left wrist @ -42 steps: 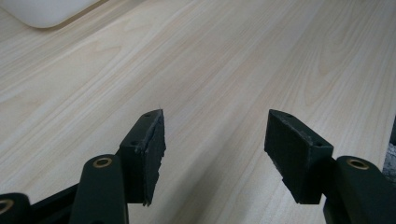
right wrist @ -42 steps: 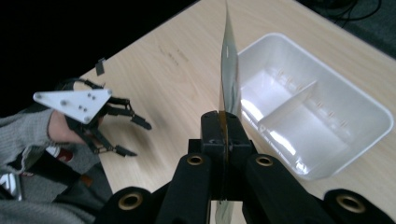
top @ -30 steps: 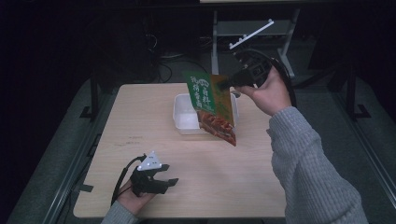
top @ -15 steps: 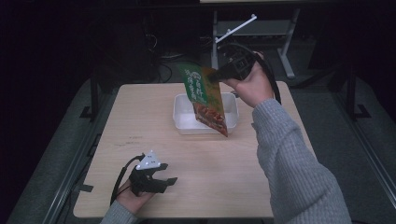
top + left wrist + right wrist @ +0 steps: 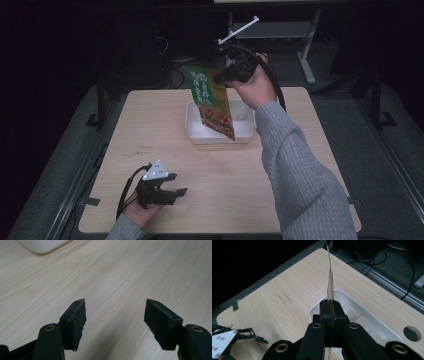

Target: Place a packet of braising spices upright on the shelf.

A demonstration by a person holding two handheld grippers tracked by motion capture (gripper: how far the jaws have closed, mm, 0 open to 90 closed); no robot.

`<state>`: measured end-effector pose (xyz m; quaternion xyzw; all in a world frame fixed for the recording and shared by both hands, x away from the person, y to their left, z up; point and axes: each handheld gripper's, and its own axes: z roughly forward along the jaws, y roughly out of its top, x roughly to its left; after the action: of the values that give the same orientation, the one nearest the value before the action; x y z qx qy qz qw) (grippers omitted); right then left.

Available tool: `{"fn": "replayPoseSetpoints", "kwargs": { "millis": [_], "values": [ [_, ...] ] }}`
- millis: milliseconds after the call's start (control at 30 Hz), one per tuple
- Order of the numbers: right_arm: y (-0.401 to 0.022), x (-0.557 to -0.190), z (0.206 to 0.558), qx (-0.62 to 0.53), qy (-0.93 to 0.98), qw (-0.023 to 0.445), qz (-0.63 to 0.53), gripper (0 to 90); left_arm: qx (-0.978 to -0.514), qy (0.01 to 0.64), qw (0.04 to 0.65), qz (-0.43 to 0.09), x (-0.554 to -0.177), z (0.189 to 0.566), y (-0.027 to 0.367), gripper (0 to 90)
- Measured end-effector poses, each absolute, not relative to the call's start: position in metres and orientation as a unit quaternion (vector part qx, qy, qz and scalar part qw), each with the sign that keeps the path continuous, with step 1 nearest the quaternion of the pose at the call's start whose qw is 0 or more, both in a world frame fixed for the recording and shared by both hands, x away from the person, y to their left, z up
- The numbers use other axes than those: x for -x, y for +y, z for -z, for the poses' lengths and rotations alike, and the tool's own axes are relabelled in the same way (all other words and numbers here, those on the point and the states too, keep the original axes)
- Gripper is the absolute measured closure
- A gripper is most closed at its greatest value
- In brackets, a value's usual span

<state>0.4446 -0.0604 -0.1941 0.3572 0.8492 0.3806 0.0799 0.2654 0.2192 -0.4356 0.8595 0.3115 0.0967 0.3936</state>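
My right claw pinches a green-and-orange foil snack packet above the white plastic tray.
Gripped by one edge, it may swing past the tray; my left claw gapes empty, having just widened.

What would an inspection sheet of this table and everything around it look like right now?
Surface: light wooden table, with a round hole near one edge.
Job's things: green snack bag hanging over the white tray; the tray looks empty.
Clutter: nothing seen.
Grippers: right gripper pinches the bag's upper edge, jaws shut on it; left gripper sits low over the table's near side, jaws apart, nothing between them.
Cables: a black cable loops from the left gripper, another from the right.
Surroundings: dark room, grey floor, metal frame and loose wires behind the table.
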Motion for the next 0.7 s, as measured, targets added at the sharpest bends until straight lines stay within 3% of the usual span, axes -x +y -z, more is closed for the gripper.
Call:
{"fn": "replayPoseSetpoints", "kwargs": {
  "millis": [700],
  "values": [
    [-0.021, -0.47, 0.225, -0.359, 0.84, 0.126, -0.387, 90.0, -0.857, 0.315, 0.396, -0.097, -0.266, 0.436, 0.224, 32.0]
  ]
}}
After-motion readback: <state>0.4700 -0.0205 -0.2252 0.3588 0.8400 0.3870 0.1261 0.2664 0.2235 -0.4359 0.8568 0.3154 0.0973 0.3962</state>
